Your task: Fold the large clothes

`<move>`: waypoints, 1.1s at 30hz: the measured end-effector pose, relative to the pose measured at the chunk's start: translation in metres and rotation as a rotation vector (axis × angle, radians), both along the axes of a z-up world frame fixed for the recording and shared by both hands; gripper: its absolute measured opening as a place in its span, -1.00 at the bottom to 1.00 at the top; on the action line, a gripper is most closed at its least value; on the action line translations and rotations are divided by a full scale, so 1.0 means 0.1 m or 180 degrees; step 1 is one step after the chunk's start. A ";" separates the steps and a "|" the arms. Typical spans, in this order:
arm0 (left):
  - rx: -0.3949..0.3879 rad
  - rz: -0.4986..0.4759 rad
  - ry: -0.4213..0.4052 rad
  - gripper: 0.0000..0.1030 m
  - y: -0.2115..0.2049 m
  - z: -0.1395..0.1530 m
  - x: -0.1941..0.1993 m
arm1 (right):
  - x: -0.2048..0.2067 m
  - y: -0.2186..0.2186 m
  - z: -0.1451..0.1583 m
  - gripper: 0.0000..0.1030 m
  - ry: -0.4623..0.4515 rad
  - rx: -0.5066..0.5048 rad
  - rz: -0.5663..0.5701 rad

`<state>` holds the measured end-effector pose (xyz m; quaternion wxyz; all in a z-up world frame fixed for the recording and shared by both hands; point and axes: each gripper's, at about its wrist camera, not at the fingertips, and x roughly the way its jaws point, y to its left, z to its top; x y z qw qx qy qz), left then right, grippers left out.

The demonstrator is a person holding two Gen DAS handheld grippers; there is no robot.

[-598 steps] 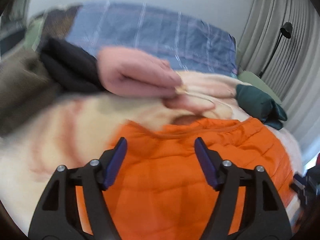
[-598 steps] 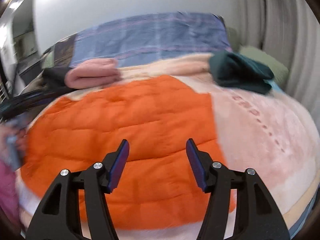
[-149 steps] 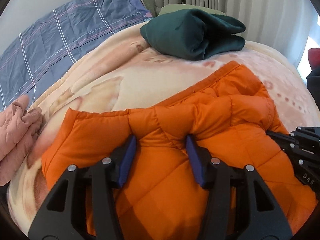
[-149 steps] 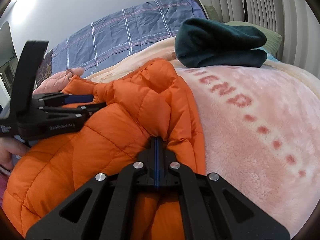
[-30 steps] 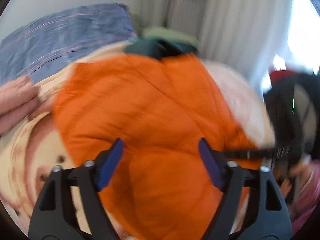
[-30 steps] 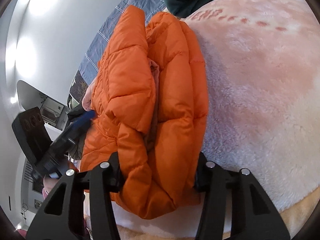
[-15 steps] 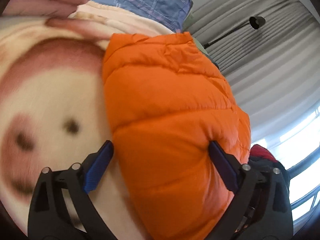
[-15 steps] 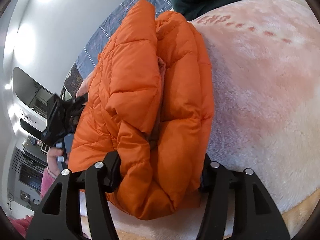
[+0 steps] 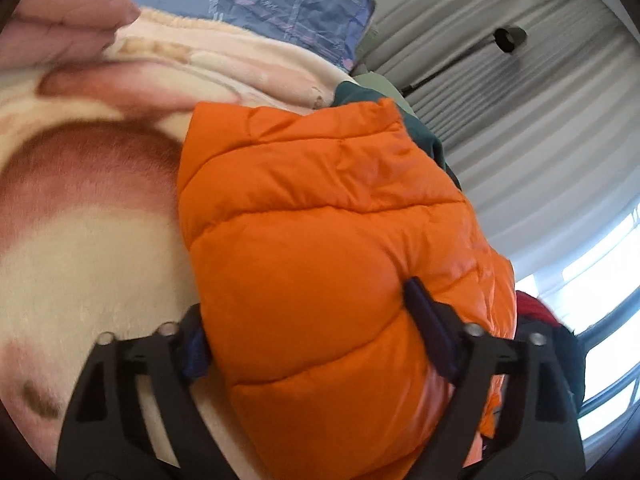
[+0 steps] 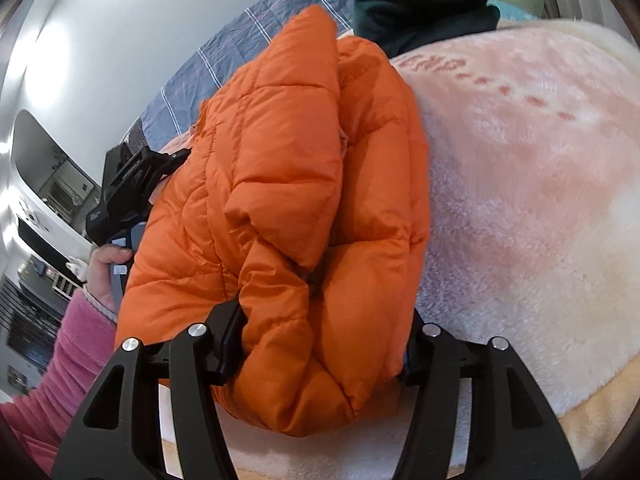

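A folded orange puffer jacket (image 9: 320,248) lies as a thick bundle on a cream and pink fleece blanket (image 9: 72,248). My left gripper (image 9: 316,336) has its jaws set wide around one end of the bundle, its blue pads pressed into the fabric. My right gripper (image 10: 320,344) grips the other end (image 10: 304,216) the same way, jaws wide and pressed against the folded layers. The left gripper also shows in the right wrist view (image 10: 132,188), held by a hand in a pink sleeve.
A folded dark green garment (image 10: 424,12) lies at the far end of the blanket (image 10: 540,184). A folded pink garment (image 9: 60,12) lies at the far left. A blue plaid sheet (image 9: 256,0) covers the bed head. Grey curtains (image 9: 540,128) and a lamp (image 9: 508,36) stand at the right.
Both grippers have pushed further onto the folded jacket, and their pads now press into its two ends. The bundle looks slightly lifted and tilted.
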<state>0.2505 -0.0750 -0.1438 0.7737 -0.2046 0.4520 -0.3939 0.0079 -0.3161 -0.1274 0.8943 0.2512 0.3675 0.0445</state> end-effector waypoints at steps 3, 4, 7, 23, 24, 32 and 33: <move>0.0101 -0.0059 -0.0180 0.25 -0.02 0.13 -0.06 | 0.01 0.10 0.06 -0.05 -0.0039 -0.0192 -0.0006; 0.0135 -0.0067 -0.0232 0.19 -0.02 0.17 -0.08 | 0.01 0.13 0.08 -0.11 -0.0052 -0.0238 -0.0012; 0.0227 -0.0072 -0.0360 0.07 -0.06 0.28 -0.14 | -0.01 0.19 0.14 -0.24 -0.0107 -0.0357 -0.0034; 0.0269 -0.0171 -0.1107 -0.24 -0.22 1.15 -0.36 | -0.10 0.23 0.57 -0.59 -0.0737 -0.0767 -0.0006; 0.0268 -0.0173 -0.1163 -0.24 -0.25 1.24 -0.33 | -0.05 0.21 0.62 -0.59 -0.0775 -0.0796 -0.0003; 0.0370 0.0003 -0.1510 -0.23 -0.34 1.93 0.22 | 0.76 -0.05 1.09 -0.59 -0.1077 -0.0908 0.0224; 0.0378 0.0050 -0.1511 -0.23 -0.31 2.01 0.37 | 0.87 -0.07 1.13 -0.59 -0.1097 -0.0914 0.0245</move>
